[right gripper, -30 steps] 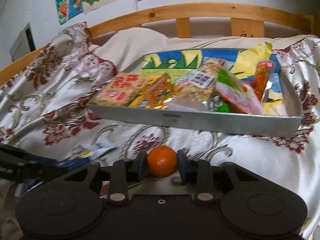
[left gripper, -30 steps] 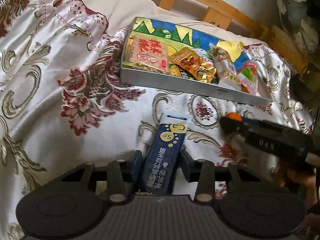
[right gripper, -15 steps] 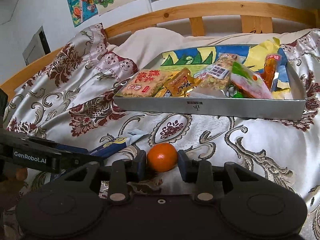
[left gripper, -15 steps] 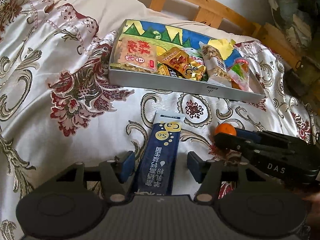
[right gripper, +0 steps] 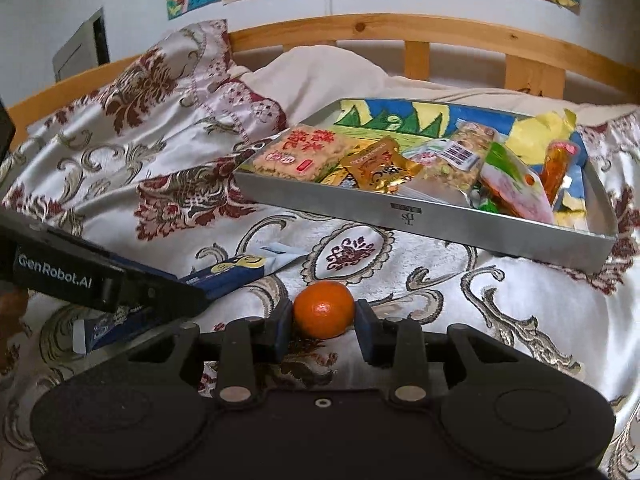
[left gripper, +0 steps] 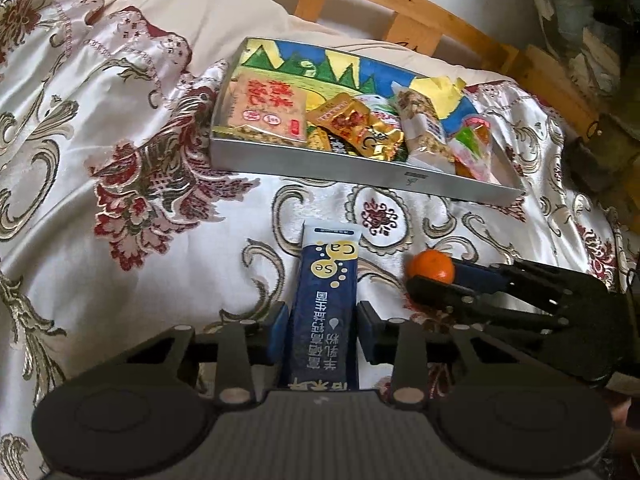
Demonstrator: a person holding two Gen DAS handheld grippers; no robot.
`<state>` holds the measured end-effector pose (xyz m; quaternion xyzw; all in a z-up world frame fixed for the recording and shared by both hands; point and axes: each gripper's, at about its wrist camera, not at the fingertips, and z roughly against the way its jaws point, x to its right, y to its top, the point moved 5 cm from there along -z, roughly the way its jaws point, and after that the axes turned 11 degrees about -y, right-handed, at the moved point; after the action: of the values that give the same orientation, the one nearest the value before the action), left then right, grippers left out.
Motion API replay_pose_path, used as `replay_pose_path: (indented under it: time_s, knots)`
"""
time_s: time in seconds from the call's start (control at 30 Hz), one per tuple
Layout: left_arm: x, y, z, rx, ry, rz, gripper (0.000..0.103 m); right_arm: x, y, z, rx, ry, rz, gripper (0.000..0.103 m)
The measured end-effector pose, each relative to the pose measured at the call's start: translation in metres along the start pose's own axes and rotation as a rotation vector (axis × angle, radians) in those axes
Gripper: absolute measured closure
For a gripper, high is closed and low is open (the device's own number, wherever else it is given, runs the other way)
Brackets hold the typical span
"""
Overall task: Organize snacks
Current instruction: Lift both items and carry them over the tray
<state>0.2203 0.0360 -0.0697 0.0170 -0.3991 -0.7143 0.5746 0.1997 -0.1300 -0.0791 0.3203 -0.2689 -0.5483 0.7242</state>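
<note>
Both hand-held grippers sit low over the bed, pointing toward the headboard (right gripper: 400, 30), side by side. Left hand-held gripper (left gripper: 323, 330): fingers flank a dark blue sachet (left gripper: 326, 312) lying flat on the patterned bedspread (left gripper: 120, 160), long axis running away from the camera. Left pad looks against the sachet's edge, a sliver of gap on the right side; whether it is actually pinched cannot be told. Right hand-held gripper (right gripper: 323, 330): blue pads (right gripper: 280, 328) sit either side of a small orange (right gripper: 324, 309), pads at or very near its skin, orange resting on the bedspread; a firm grip cannot be confirmed. In the left wrist view the right hand-held gripper comes in from the right edge with the orange at its tips, just beside the sachet. Beyond both items, well apart from the fingertips, a shallow metal tray (left gripper: 360, 172) lies on the bedspread, holding assorted snack packets (left gripper: 268, 110).
</note>
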Motion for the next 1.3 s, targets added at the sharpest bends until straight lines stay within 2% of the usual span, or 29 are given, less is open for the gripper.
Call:
replay_pose_path:
  time_s: [0.33,0.6,0.77,1.07,1.3]
  knots:
    - [0.007,0.000,0.002,0.019,0.003,0.014,0.065,-0.005,-0.001,0.000,0.006,-0.023,0.042,0.067]
    - [0.009,-0.004,-0.004,-0.012,0.015,-0.021,0.065,-0.008,-0.003,-0.001,0.011,-0.038,0.067,0.067]
    - [0.008,-0.004,-0.004,-0.008,0.012,-0.009,0.066,-0.007,-0.003,0.000,0.018,-0.036,0.061,0.068]
    - [0.011,-0.001,0.001,0.044,-0.008,0.035,0.068,-0.002,-0.002,0.006,0.054,-0.043,0.035,0.068]
    - [0.013,0.004,0.009,0.115,-0.061,0.061,0.068,-0.001,-0.003,0.010,0.079,-0.060,0.032,0.068]
